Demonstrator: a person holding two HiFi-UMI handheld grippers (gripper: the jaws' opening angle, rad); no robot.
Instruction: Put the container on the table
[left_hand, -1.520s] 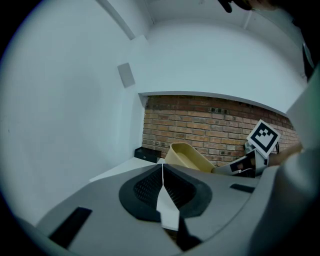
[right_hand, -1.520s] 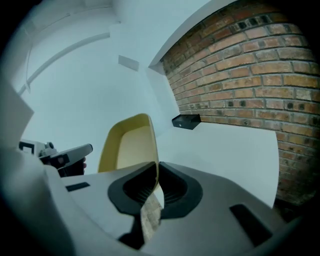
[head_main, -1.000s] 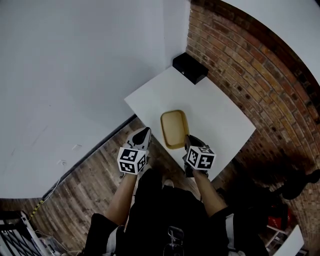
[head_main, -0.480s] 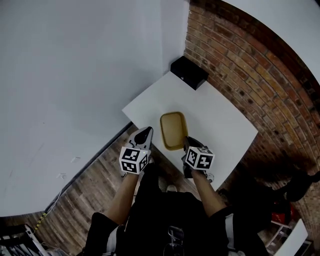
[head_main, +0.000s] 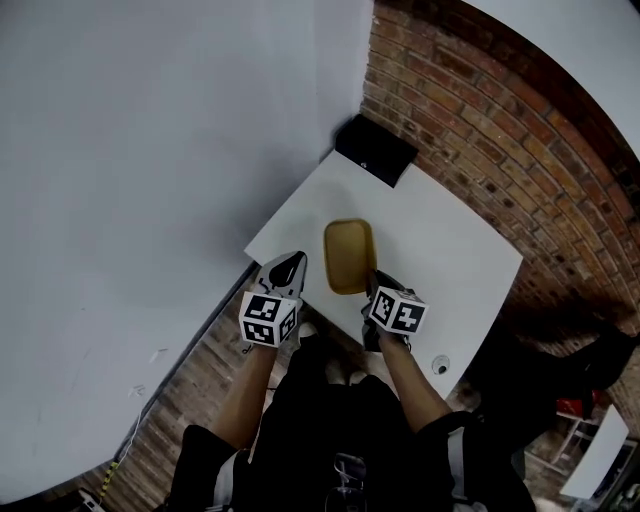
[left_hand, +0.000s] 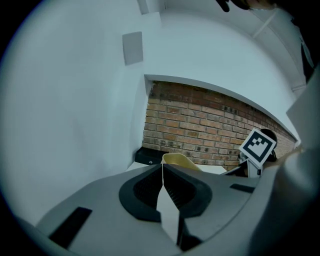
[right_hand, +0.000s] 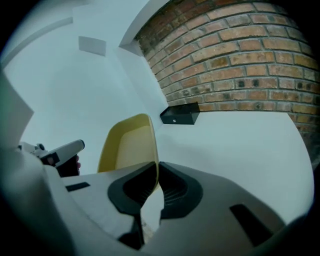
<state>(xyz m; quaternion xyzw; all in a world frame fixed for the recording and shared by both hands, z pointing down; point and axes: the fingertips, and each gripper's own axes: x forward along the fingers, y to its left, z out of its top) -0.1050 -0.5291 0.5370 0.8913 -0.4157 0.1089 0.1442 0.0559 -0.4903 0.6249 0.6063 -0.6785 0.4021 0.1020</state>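
Note:
A shallow yellow container (head_main: 348, 255) is over the near part of the white table (head_main: 450, 250), its long side pointing away from me. My right gripper (head_main: 375, 287) is shut on its near right rim; in the right gripper view the jaws pinch the thin yellow wall (right_hand: 129, 145) at the right gripper (right_hand: 156, 169). Whether the container touches the tabletop I cannot tell. My left gripper (head_main: 290, 268) is beside the container's left, shut with nothing in it. In the left gripper view, the left gripper (left_hand: 162, 169) has its jaws pressed together, with the container (left_hand: 181, 160) just beyond.
A black box (head_main: 373, 155) sits in the table's far corner against the brick wall (head_main: 480, 110), and also appears in the right gripper view as the black box (right_hand: 180, 114). A white wall (head_main: 150, 150) runs along the left. Wooden floor (head_main: 185, 400) lies below the table's near edge.
Both grippers and the container have moved forward, further over the table. The right gripper has kept its hold and the left has stayed shut.

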